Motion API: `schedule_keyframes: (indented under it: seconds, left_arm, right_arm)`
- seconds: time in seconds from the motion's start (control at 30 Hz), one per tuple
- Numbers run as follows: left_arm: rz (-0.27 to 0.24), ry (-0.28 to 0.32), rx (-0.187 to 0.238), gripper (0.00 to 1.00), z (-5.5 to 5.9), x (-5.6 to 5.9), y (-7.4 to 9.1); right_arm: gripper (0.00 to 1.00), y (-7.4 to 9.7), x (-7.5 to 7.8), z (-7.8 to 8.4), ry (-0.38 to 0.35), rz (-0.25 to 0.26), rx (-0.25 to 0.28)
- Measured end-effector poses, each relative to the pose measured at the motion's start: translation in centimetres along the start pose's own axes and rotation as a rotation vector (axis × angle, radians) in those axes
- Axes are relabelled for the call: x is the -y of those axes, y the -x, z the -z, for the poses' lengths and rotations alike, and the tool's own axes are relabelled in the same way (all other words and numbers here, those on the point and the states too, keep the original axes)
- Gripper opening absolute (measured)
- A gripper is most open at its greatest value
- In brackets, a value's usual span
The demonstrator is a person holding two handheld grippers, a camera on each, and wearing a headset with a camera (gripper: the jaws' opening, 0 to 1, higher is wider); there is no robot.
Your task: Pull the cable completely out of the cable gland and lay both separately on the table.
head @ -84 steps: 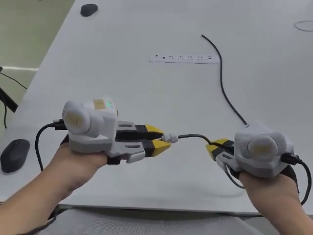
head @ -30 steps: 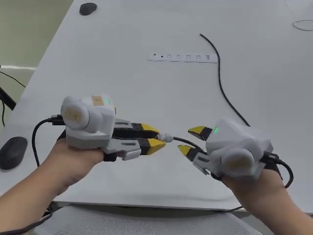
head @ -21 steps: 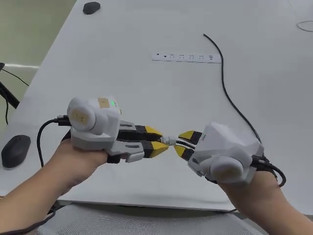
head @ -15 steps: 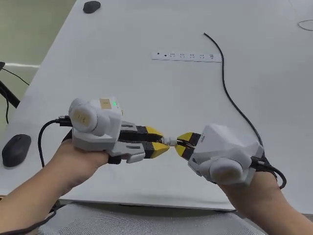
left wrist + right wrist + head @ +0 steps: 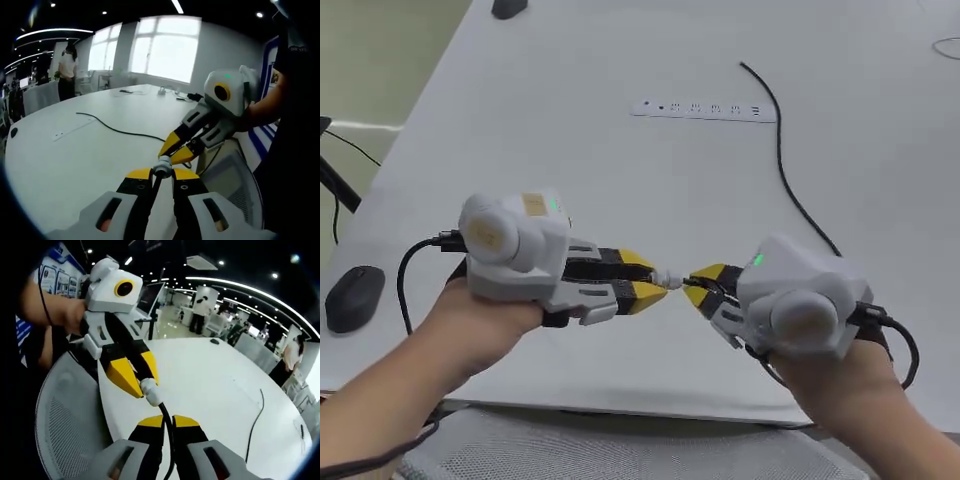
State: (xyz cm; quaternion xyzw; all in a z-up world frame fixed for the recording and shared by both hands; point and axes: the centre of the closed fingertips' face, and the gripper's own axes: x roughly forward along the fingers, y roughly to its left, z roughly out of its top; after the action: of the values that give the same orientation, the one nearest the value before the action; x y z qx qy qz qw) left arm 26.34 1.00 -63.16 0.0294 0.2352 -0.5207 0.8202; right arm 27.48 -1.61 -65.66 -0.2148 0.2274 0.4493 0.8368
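Fingers (image 5: 151, 424) of the right gripper (image 5: 694, 286) are pinched on the cable (image 5: 167, 432), regripped hard against the gland (image 5: 669, 281) after swinging in open from 4 o'clock. The left gripper (image 5: 650, 284) stays clamped on the gland. The cable is probably still threaded, its tail trailing to 1 o'clock, so another pull is due.

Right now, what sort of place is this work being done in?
Probably an open-plan office or lab: a long white table, a power strip lying on it, and large windows behind.

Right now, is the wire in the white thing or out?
In. The cable enters the cable gland, which the left tool pinches; the right tool grips the cable.
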Motion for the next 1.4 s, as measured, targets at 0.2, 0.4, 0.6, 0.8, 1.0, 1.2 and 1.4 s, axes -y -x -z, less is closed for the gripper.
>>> schedule_keyframes:
  seconds: [0.2,0.4,0.6,0.8,1.0,1.2,1.4]
  left_arm:
    - [-0.012,0.008,0.009,0.15,0.1,-0.4,0.5]
    - [-0.013,0.006,0.019,0.15,-0.1,-0.3,0.6]
    - [-0.008,0.001,0.026,0.15,-0.3,0.0,0.4]
    - [-0.007,0.004,0.036,0.15,-0.5,0.0,0.3]
    - [0.0,-0.003,0.039,0.15,-0.5,0.4,0.0]
    - [0.002,-0.003,0.038,0.15,-0.5,0.5,-0.2]
    - [0.0,0.0,0.031,0.15,-0.4,0.3,-0.2]
  right_arm:
    - [0.0,0.3,1.4,1.7,-0.154,0.04,-0.016]
    - [0.0,0.8,3.0,3.4,-0.251,0.094,-0.028]
    - [0.0,0.8,4.2,5.2,-0.379,0.141,-0.034]
    - [0.0,1.0,5.1,7.5,-0.513,0.163,-0.056]
    - [0.0,1.1,5.3,9.2,-0.572,0.173,-0.076]
    - [0.0,1.1,5.4,9.8,-0.611,0.177,-0.084]
    - [0.0,1.3,5.4,9.5,-0.601,0.166,-0.077]
